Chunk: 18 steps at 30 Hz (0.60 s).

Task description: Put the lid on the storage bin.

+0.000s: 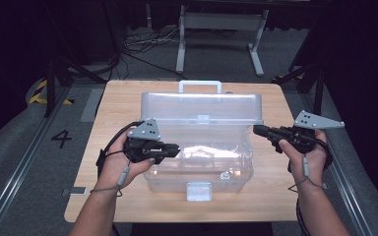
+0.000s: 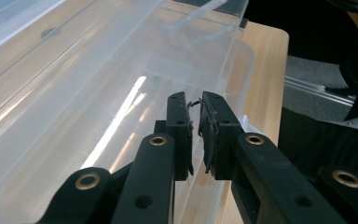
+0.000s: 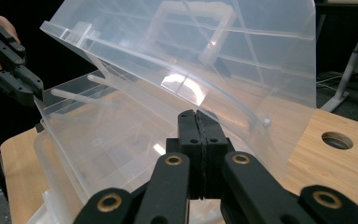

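Note:
A clear plastic box [image 1: 199, 169] stands in the middle of the wooden table, its lid [image 1: 202, 108] raised and leaning back. My left gripper [image 1: 174, 147] is at the box's left end and points right. In the left gripper view its jaws stand a thin gap apart, with the box's rim [image 2: 230, 56] running in between them. My right gripper [image 1: 257, 131] is shut with nothing in it, its tips against the lid's lower right corner. The right gripper view has the tilted lid [image 3: 223, 56] close ahead of that gripper [image 3: 198, 116], and the left gripper [image 3: 14, 70] at far left.
The table [image 1: 113, 113] has a round hole [image 3: 336, 140] near its right end. A small white latch [image 1: 199, 191] sits on the box's front wall. A white stand [image 1: 216, 29] and cables lie on the floor beyond the table. Dark frames stand at both sides.

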Each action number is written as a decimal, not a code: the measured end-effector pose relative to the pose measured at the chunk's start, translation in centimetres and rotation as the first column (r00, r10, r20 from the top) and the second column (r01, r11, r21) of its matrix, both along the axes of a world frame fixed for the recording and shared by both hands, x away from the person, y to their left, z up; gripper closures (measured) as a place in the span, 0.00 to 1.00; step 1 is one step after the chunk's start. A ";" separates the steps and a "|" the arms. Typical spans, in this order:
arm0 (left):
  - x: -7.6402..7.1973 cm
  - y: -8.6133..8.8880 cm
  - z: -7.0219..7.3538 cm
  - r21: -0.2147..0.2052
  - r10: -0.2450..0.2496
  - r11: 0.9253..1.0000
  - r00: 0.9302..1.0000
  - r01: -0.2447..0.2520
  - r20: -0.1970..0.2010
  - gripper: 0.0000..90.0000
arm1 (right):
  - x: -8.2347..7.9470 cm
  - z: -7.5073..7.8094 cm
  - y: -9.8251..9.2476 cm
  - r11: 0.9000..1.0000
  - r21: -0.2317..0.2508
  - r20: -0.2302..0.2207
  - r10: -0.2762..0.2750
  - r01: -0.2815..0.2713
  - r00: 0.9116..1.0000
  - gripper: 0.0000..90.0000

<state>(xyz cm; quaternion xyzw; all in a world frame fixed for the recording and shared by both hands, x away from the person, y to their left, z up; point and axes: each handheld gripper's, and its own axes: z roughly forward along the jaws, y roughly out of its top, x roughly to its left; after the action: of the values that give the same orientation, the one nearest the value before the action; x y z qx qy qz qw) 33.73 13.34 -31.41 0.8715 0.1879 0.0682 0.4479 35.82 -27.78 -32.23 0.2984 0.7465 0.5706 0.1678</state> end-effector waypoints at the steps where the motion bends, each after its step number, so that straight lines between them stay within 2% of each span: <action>1: -0.1 0.3 0.0 -0.006 0.016 1.000 1.000 -0.016 -0.003 0.91 | 0.0 0.0 0.0 1.000 0.000 0.000 0.000 0.000 1.000 1.00; 6: -0.3 1.7 -0.2 -0.043 0.089 0.995 0.996 -0.089 -0.003 0.92 | -0.2 0.1 0.4 1.000 -0.019 0.007 0.013 -0.013 1.000 1.00; 7: -0.3 1.7 -0.2 -0.043 0.089 0.995 0.996 -0.089 -0.003 0.92 | -0.2 0.1 0.4 1.000 -0.019 0.007 0.013 -0.013 1.000 1.00; 9: -0.3 2.2 -0.2 -0.051 0.115 0.992 0.993 -0.115 0.000 0.92 | -0.4 0.2 0.5 0.999 -0.043 0.019 0.013 -0.012 1.000 1.00; 11: -0.4 2.6 -0.2 -0.070 0.140 0.988 0.990 -0.139 0.000 0.92 | -0.5 0.1 0.6 0.999 -0.052 0.022 0.013 -0.011 1.000 1.00; 13: -0.4 3.0 -0.3 -0.091 0.176 0.980 0.984 -0.175 0.002 0.92 | -0.6 0.0 0.5 0.999 -0.049 0.022 0.014 -0.013 1.000 1.00; 15: -0.5 3.3 -0.3 -0.091 0.189 0.978 0.982 -0.187 0.008 0.92 | -0.8 -0.2 0.3 0.999 -0.044 0.022 0.017 -0.016 1.000 1.00; 17: -0.6 3.5 -0.2 -0.108 0.219 0.970 0.976 -0.217 0.005 0.91 | -1.1 -0.4 0.2 0.998 -0.055 0.024 0.013 -0.011 1.000 1.00; 18: -0.6 3.5 -0.2 -0.108 0.219 0.970 0.976 -0.217 0.005 0.90 | -1.1 -0.4 0.2 0.998 -0.055 0.024 0.013 -0.011 1.000 1.00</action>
<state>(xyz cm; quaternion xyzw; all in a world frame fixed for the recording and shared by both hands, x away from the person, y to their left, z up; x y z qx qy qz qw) 33.15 16.80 -31.64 0.8199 0.2818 0.1143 0.4851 34.73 -27.56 -32.67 0.2822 0.7616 0.5544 0.1816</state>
